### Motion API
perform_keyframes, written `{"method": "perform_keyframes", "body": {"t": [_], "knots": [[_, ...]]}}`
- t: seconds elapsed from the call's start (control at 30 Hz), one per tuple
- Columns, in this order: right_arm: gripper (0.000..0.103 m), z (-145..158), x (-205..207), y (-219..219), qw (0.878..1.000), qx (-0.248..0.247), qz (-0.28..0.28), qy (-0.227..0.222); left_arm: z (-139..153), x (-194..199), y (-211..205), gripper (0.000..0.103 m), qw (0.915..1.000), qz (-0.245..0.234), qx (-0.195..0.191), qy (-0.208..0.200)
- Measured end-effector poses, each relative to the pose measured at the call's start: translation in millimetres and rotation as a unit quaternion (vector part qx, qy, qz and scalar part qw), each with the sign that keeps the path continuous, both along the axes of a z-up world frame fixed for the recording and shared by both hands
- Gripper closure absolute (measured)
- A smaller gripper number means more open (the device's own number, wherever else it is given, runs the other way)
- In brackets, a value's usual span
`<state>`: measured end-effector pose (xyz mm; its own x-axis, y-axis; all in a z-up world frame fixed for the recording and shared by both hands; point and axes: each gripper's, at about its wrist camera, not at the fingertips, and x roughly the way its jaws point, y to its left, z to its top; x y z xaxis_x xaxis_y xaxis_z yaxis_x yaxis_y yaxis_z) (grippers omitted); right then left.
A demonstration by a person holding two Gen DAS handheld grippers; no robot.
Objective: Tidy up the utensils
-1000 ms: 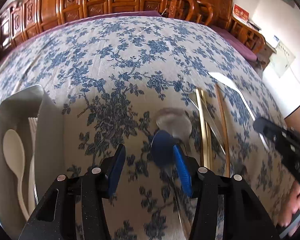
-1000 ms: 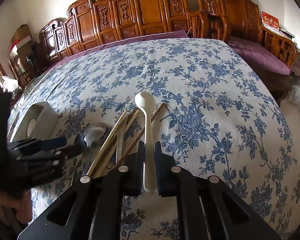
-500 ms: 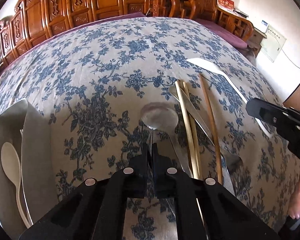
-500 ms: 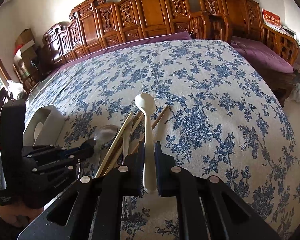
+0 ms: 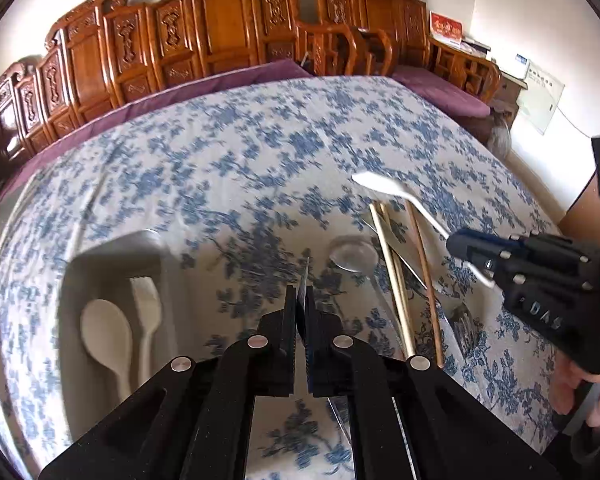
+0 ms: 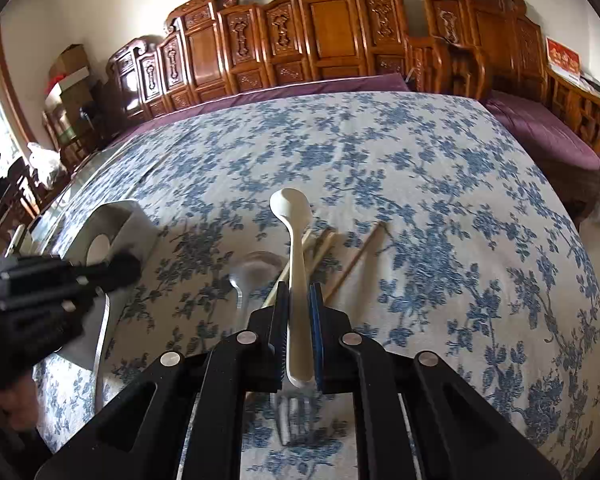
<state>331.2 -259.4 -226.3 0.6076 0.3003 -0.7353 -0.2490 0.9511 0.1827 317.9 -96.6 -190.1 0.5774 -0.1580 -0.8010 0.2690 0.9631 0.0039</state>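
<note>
My left gripper (image 5: 300, 312) is shut on a thin metal knife (image 5: 306, 276), seen edge-on and held above the table; its blade shows in the right wrist view (image 6: 100, 344). My right gripper (image 6: 300, 312) is shut on a white plastic spoon (image 6: 296, 240), lifted over the pile; the spoon also shows in the left wrist view (image 5: 396, 196). On the cloth lie a metal spoon (image 5: 354, 256), chopsticks (image 5: 394, 280) and a metal fork (image 6: 296, 416). A white utensil tray (image 5: 112, 252) on the left holds a white spoon (image 5: 108, 336) and a white fork (image 5: 148, 308).
The table has a blue floral cloth (image 6: 420, 168). Carved wooden chairs (image 6: 332, 28) and purple cushions (image 6: 540, 128) ring its far and right sides. The tray also shows at left in the right wrist view (image 6: 116, 216).
My left gripper closed on the knife, lifted it off the cloth and swung left toward the tray. My right gripper has kept hold of the white spoon and risen slightly.
</note>
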Motion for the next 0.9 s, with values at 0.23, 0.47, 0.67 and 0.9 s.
{"method": "perform_keyframes", "body": {"t": [0.23,0.47,0.67,0.9], "knots": [[0.091,5,-10,31,0.999,-0.02,0.037,-0.012,16,-6,33,0.1,0.9998,0.017,0.007,-0.008],[0.091,13,-23,58,0.997,-0.028,0.066,-0.023,26,-11,68,0.1,0.9992,0.035,0.015,-0.014],[0.091,11,-30,76,0.996,-0.019,0.09,-0.02,24,-10,99,0.1,0.9979,0.057,0.028,-0.014],[0.091,8,-31,82,0.995,-0.014,0.096,-0.011,6,3,125,0.1,0.996,0.084,0.031,-0.003]]}}
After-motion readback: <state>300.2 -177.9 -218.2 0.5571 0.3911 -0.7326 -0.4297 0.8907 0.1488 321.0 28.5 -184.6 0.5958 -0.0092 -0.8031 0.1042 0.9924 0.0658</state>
